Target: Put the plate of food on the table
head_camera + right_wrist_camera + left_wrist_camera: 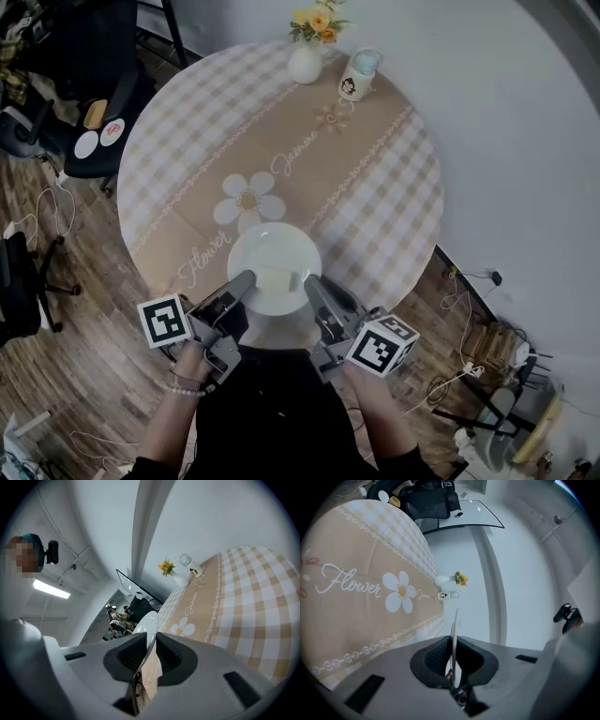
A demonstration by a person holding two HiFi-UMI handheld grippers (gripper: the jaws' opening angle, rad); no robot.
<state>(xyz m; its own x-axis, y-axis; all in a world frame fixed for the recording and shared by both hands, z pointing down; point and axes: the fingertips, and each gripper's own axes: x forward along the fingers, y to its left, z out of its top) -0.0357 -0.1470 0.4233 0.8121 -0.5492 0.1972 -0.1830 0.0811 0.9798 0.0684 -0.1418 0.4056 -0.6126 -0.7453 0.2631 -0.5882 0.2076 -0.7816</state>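
A white plate [275,253] with a pale slab of food [275,278] is over the near edge of the round table [375,178]; whether it rests on the cloth I cannot tell. My left gripper [246,279] is shut on the plate's left rim. My right gripper [313,285] is shut on its right rim. In the left gripper view the plate [454,634] shows edge-on, pinched between the pads of the left gripper [453,660]. In the right gripper view the plate's rim [147,626] runs up between the pads of the right gripper [145,652].
A white vase of yellow flowers [306,58] and a pale mug [357,77] stand at the table's far edge. A black chair [89,131] is at the left. Cables and clutter lie on the wooden floor [84,281]. A white wall [525,141] is close at the right.
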